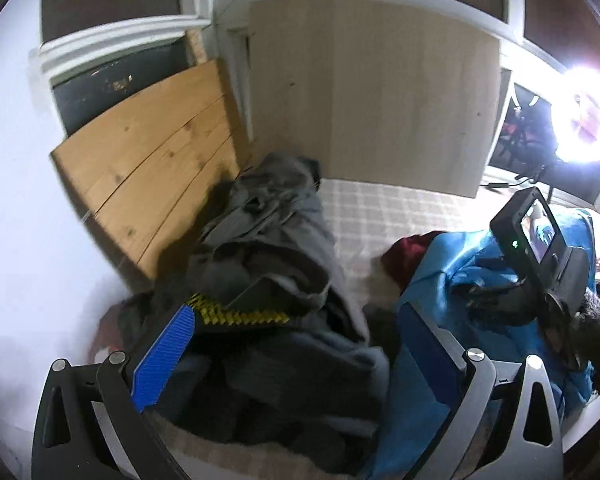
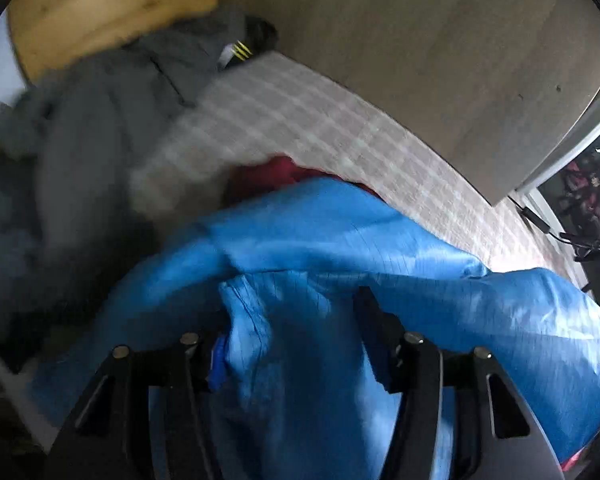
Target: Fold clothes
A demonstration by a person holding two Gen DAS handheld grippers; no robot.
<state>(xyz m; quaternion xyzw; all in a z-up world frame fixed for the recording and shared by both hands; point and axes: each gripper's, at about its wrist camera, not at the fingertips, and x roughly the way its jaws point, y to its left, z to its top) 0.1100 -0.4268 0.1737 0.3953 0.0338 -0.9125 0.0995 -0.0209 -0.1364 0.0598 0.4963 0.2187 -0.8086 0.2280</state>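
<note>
Left gripper point(image 1: 296, 344) hangs wide open, holding nothing, over the grey clothes pile point(image 1: 268, 264) on the checked bed point(image 1: 384, 216), wooden headboard point(image 1: 148, 160) behind. Right gripper point(image 2: 296, 320), from its own camera, sits parted with blue garment point(image 2: 380, 248) bunched between the fingers; a real pinch I cannot tell. Looks like pick-up stage, nothing folded; next, clamp an edge and spread it flat.

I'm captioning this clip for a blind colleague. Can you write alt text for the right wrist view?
A shiny blue garment bunches between the spread fingers of the right gripper, filling the lower frame. It lies on a pale checked bed, with a red garment poking out behind it and a heap of grey clothes to the left, before a wooden headboard.
</note>
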